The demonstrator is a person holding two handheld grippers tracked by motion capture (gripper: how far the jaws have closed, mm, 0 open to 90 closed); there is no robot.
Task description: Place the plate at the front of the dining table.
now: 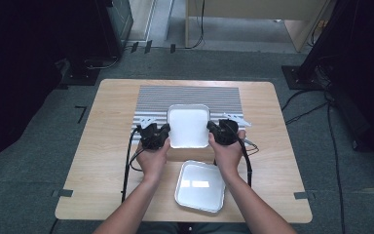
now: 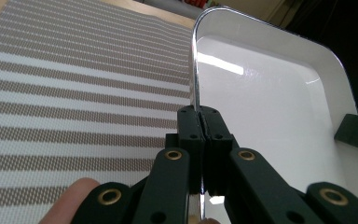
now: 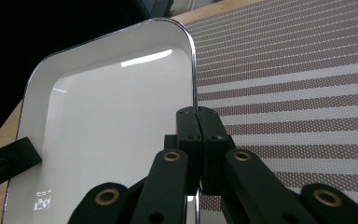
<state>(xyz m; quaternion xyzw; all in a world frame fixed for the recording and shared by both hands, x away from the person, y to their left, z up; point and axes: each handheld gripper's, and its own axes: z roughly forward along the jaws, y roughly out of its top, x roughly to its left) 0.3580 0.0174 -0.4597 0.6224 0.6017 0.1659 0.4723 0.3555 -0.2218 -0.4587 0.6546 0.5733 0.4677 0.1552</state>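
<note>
a: forearms come in from the bottom edge of the high view; nearest tray is the second white tray (image 1: 200, 185), lying flat on the wooden table (image 1: 109, 146) between the wrists, untouched.

b: and the one in hand?

a: white square tray (image 1: 189, 125), gripped from both sides; left gripper (image 1: 157, 134) on its left rim, right gripper (image 1: 220, 130) on its right rim; it sits over the near edge of the striped placemat (image 1: 190, 95), near the table's middle.

b: jaw state?

a: left gripper view: left gripper (image 2: 199, 122) has its jaws closed down tight on the tray's thin metal rim, one pad inside the tray (image 2: 261, 98), one outside; placemat (image 2: 74, 93) stripes run under and beside it; a fingertip of the hand shows at bottom left.

b: right side same?

a: same; right gripper (image 3: 198, 122) clamped narrow on the opposite rim, tray (image 3: 112, 121) to one side, placemat (image 3: 298, 84) to the other; the other gripper's black jaw shows at the far rim in each gripper view.

b: tray resting or lifted?

a: can't tell from these frames.
</note>
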